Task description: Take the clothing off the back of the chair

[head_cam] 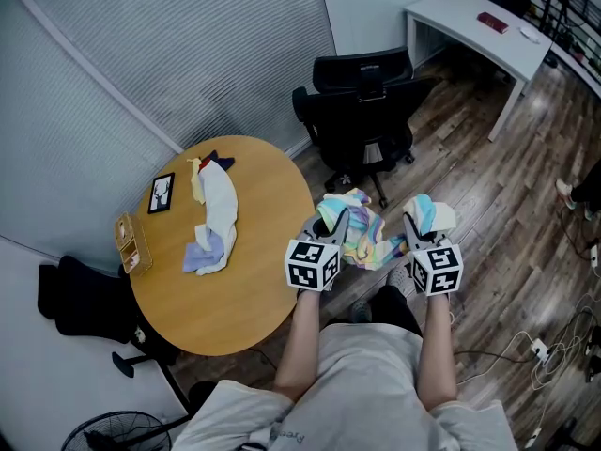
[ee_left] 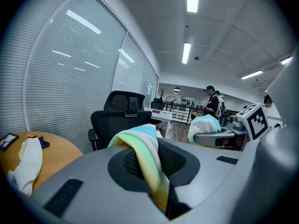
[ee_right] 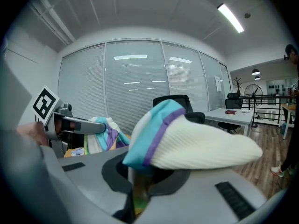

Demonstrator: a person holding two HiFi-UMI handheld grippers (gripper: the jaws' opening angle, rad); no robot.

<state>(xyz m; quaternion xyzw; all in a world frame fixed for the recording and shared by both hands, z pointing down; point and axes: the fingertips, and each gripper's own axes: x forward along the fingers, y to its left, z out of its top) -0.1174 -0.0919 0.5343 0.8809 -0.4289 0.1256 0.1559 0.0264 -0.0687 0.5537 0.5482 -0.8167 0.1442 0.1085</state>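
A pastel striped garment (head_cam: 362, 235) hangs between my two grippers, clear of the black office chair (head_cam: 364, 111) that stands just beyond it. My left gripper (head_cam: 331, 222) is shut on one end of the cloth; in the left gripper view a yellow, green and blue fold (ee_left: 142, 146) runs out from between its jaws. My right gripper (head_cam: 419, 218) is shut on the other end, where a cream ribbed cuff with a teal and purple band (ee_right: 187, 139) bulges over its jaws. The chair's back (ee_left: 119, 113) is bare.
A round wooden table (head_cam: 254, 289) at the left bears a white cloth (head_cam: 218, 216), a small dark frame (head_cam: 161, 194) and a wooden box (head_cam: 131, 242). A white desk (head_cam: 479, 26) stands at the far right. Cables (head_cam: 554, 346) lie on the wood floor. People (ee_left: 212, 101) stand in the distance.
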